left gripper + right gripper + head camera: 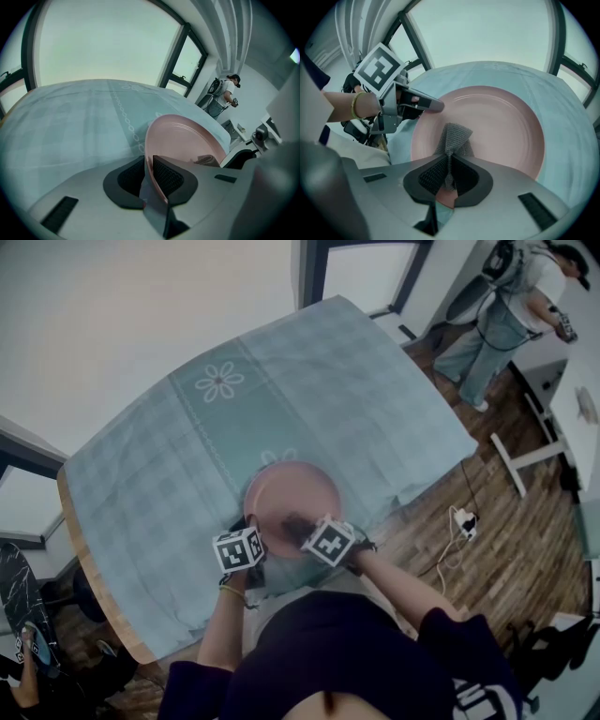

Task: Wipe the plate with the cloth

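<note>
Tablecloth (150, 484) in pale teal check, with a white flower motif (219, 382), covers the surface (94, 582), whose bare wooden edge shows along the side at the left of the head view. The pink plate (292, 491) sits on the tablecloth near the edge closest to the person holding the tools.

The left tongs (149, 174) are clenched on the plate's rim, which runs straight between the two ribbed pads. In the right gripper view they meet the plate (497, 126) at its left rim.

The right tongs (449, 174) are clenched on a grey knitted cloth (454, 136). It is pinched into a narrow fold between the pads and fans out ahead of them, over the near part of the plate's inside.

In the head view both tools come together at the plate's near rim, with the cloth (295, 523) a dark patch there.

Large windows (93, 42) with dark frames stand beyond the surface. The floor (506, 549) is wood planking, and a white power strip (462, 519) lies on it. Another person (506, 306) stands well apart from the surface, beside a white desk (581, 413).
</note>
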Available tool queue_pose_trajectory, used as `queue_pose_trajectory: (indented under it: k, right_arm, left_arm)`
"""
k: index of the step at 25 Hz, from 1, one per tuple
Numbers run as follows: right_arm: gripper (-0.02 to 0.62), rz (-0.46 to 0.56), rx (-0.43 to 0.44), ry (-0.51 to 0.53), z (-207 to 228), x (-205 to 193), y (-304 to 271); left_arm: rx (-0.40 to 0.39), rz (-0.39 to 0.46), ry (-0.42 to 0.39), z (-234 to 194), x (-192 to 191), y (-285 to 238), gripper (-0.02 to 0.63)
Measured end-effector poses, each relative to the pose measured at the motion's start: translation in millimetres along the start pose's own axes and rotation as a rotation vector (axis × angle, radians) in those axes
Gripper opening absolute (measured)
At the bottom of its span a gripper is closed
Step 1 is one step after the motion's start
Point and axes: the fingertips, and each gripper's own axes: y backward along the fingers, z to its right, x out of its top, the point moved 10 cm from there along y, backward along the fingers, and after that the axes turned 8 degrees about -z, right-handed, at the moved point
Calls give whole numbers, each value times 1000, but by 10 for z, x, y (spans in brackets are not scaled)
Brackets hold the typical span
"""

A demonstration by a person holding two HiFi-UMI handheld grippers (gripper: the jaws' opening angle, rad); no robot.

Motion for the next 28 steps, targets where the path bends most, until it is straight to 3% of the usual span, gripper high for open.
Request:
queue_pose_trajectory:
  k: [16,28]
  right_arm:
    - [32,294,-108,-190,-276,-164,470]
    - [32,456,-181,-280,-648,-320,682]
  left_arm:
    - [80,79,11,70,-253,476,75]
    - [-2,157,-40,342,-474,991,48]
